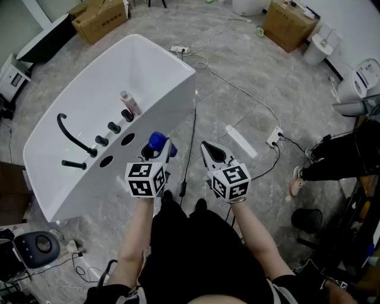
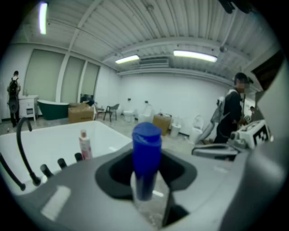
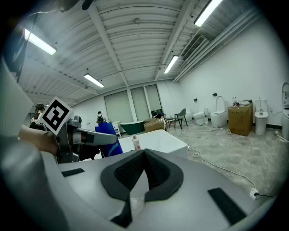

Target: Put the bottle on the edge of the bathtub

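Bathtub of white is seen lying slantwise across the grey floor in the head view, its far-left end passing behind a dark object near the frame's edge. A bystander is cut off by the right border, so that only dark legs and 1 shoe are shown. 2 cardboard boxes are placed beyond the tub, both partly cropped at the top. The left gripper is held just beside the tub's near wall, and its jaws are clamped on the blue-capped bottle, which is carried upright and is not yet set on the edge. Only the cap is visible from above; in the left gripper view the clear body below the cap is blurred and mostly hidden by the gripper itself. The right gripper is held beside it with jaws pressed together on nothing. On the tub's edge a black faucet, a pink bottle and 3 black knobs are found.
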